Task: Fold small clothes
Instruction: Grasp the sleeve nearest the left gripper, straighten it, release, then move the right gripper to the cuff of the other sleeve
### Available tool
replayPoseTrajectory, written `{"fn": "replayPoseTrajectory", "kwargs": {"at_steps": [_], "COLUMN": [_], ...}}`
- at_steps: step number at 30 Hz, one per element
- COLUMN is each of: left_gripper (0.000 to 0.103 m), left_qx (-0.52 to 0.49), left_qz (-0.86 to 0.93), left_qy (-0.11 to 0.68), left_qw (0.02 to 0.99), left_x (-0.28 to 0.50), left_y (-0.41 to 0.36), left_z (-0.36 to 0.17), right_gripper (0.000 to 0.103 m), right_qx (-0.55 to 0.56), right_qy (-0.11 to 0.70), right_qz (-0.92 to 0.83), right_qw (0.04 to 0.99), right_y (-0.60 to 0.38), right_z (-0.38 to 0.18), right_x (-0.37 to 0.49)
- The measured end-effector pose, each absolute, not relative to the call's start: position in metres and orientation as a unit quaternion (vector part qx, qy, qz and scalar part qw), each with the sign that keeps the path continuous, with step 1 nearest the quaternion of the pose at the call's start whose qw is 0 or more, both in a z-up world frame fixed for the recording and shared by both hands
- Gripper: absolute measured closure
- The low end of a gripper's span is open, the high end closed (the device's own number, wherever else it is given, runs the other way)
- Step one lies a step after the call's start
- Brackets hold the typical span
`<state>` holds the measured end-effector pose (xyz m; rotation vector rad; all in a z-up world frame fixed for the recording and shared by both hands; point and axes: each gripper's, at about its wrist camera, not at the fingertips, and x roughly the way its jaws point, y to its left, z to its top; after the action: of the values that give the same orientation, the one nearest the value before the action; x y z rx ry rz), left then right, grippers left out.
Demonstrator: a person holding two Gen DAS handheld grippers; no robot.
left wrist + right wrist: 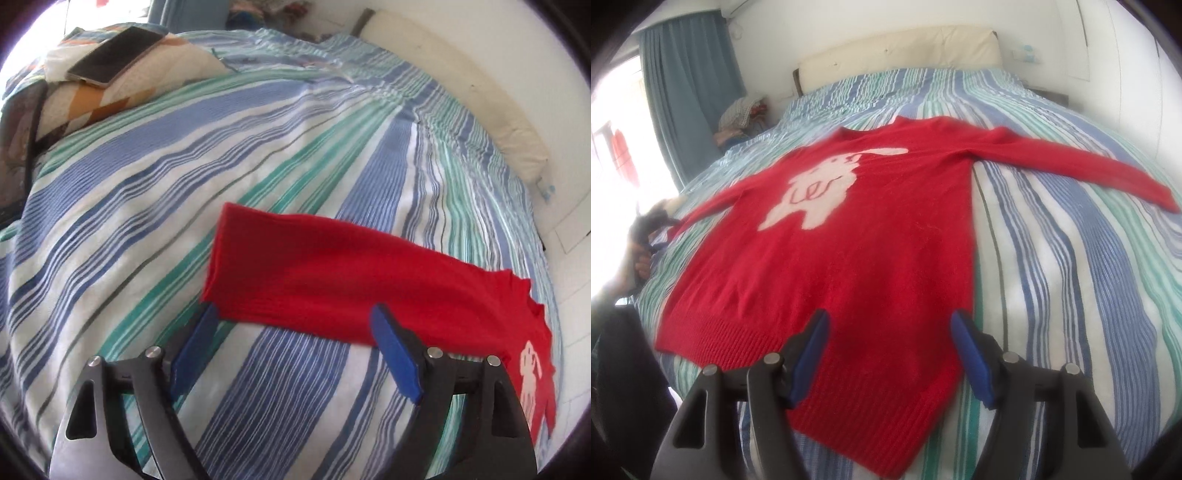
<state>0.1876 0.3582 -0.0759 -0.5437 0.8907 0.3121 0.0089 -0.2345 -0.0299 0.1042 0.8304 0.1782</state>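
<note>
- Red sweater (849,229) lies flat, front up, on the striped bedspread (1071,258); white animal motif (823,184) visible on the chest. Both sleeves are spread outward, hem nearest the right claw.
- Right gripper (890,354): jaws apart, nothing between the pads. The ribbed hem (849,369) lies directly under and just ahead of the claw; the hem's right corner sits just beside the right-hand finger. No contact with the knit that I can confirm.
- Left gripper (295,347): jaws wide apart, empty. The left sleeve (314,280) stretches across just ahead of the fingertips, its cuff end (218,258) just beyond the left-hand finger. Whether that fingertip touches the sleeve's edge cannot be told.
- In the right wrist view the left gripper shows only as a dark blurred shape (650,225) at the far end of the left sleeve, held by a hand (635,258).
- Well beyond the left claw, to its upper left: a phone (114,55) resting on a patterned pillow (122,92). Not in the working area.
- Progress, judged: garment is laid out and smoothed, no fold made yet. Sleeves not brought in, body not doubled.
- Remaining, judged: fold each sleeve across the chest, then bring the hem up toward the collar. Left sleeve looks like the first candidate, given the claw's position at it.
</note>
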Motion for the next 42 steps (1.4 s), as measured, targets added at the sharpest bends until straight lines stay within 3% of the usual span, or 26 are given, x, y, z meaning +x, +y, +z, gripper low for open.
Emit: {"fn": "replayPoseTrajectory", "kwargs": {"at_steps": [10, 13, 15, 29, 42], "left_gripper": [0.011, 0.011, 0.010, 0.009, 0.008], "left_qx": [-0.210, -0.190, -0.174, -0.162, -0.107], "left_qz": [0.073, 0.049, 0.033, -0.030, -0.029], "left_qy": [0.385, 0.379, 0.376, 0.347, 0.349], "left_qw": [0.896, 0.904, 0.910, 0.924, 0.931], "left_x": [0.120, 0.108, 0.107, 0.134, 0.127], "left_y": [0.278, 0.249, 0.232, 0.164, 0.147], "left_z": [-0.031, -0.023, -0.016, 0.005, 0.000], "right_gripper": [0.035, 0.030, 0.026, 0.026, 0.026], "right_qx": [0.056, 0.066, 0.070, 0.080, 0.179], "right_qy": [0.358, 0.348, 0.342, 0.324, 0.330], "right_qz": [0.078, 0.081, 0.081, 0.066, 0.035], "right_qw": [0.929, 0.932, 0.934, 0.940, 0.926], "right_y": [-0.241, -0.244, -0.245, -0.254, -0.296], "right_z": [-0.011, -0.006, -0.004, 0.002, -0.005], "right_x": [-0.001, -0.003, -0.005, -0.009, -0.007]}}
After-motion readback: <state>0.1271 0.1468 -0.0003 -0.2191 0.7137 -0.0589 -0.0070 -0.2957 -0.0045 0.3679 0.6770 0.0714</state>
